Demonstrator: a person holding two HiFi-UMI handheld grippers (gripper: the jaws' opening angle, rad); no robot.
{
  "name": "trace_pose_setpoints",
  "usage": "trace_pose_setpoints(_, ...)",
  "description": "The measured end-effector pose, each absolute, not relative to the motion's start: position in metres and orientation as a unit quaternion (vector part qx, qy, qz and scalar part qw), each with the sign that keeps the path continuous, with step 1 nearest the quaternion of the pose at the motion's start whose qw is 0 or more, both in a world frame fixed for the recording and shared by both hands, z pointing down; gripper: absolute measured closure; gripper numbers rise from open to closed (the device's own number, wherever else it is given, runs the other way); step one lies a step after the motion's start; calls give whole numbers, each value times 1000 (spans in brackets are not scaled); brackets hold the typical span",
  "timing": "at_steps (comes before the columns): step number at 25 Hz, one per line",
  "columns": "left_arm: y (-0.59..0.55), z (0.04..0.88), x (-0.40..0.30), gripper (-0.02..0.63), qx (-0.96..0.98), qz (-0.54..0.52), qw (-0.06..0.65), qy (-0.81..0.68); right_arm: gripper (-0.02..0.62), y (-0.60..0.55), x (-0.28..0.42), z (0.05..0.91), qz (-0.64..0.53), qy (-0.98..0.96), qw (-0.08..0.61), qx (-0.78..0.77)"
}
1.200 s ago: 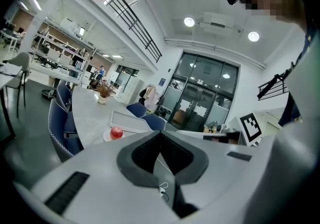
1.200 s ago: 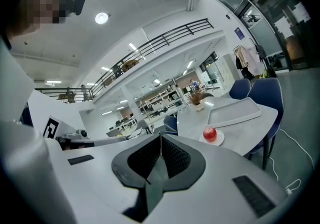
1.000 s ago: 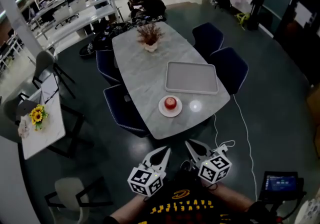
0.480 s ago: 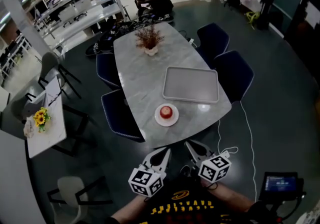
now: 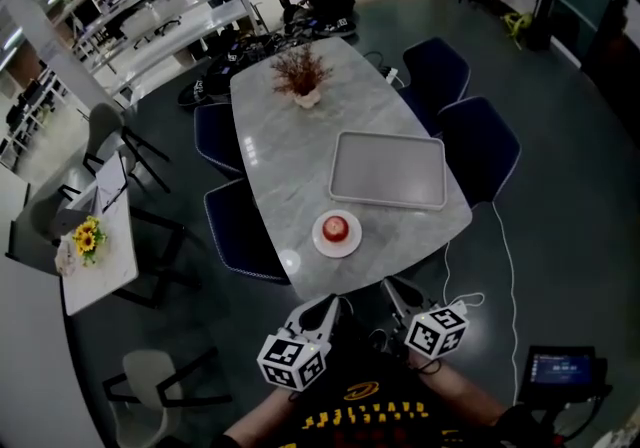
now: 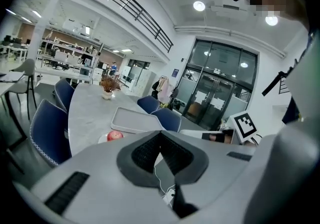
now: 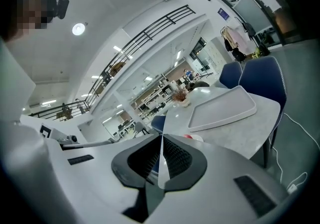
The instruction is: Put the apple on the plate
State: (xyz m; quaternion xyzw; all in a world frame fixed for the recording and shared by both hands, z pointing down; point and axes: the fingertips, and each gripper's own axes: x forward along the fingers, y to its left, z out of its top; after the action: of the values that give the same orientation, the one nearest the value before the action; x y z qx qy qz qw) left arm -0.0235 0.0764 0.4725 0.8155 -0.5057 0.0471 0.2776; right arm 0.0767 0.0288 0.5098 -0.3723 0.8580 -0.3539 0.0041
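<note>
1. Apple (image 5: 337, 227) sat on the small white plate (image 5: 353, 243), near the close end of the grey marble table (image 5: 285, 151)
2. Empty grey tray (image 5: 388, 171) lay just beyond the plate, apart from it; potted dried plant (image 5: 300, 73) stood at the table's far end
3. Left gripper (image 5: 331, 303) hung off the table's near edge, well short of the plate; jaws pressed together, nothing between them
4. Right gripper (image 5: 393, 285) hung beside it, also short of the table edge; jaws pressed together too, tips meeting on nothing
5. Both grippers pointed toward the table, marker cubes nearest the person
6. Dark blue chairs (image 5: 478, 146) stood along both long sides
7. A white cable (image 5: 505, 266) trailed over the dark floor to the right of the table
8. Sunflowers (image 5: 88, 234) stood on a small white side table at left
</note>
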Motion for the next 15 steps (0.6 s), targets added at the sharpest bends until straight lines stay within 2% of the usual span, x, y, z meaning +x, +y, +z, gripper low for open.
trace_pose_setpoints(13,-10,507,-28,604,826,40,323,-460,588,-46,68,528,-353,857,-28,-375)
trace_pose_setpoints(14,-13,509,-34,581,822,41,326,-465,588,-47,63,527,-351,859,-32,-373)
trace_pose_setpoints(15,-16,513,-42,527,815,45,330,-474,586,-48,58,527,-348,859,-37,-372)
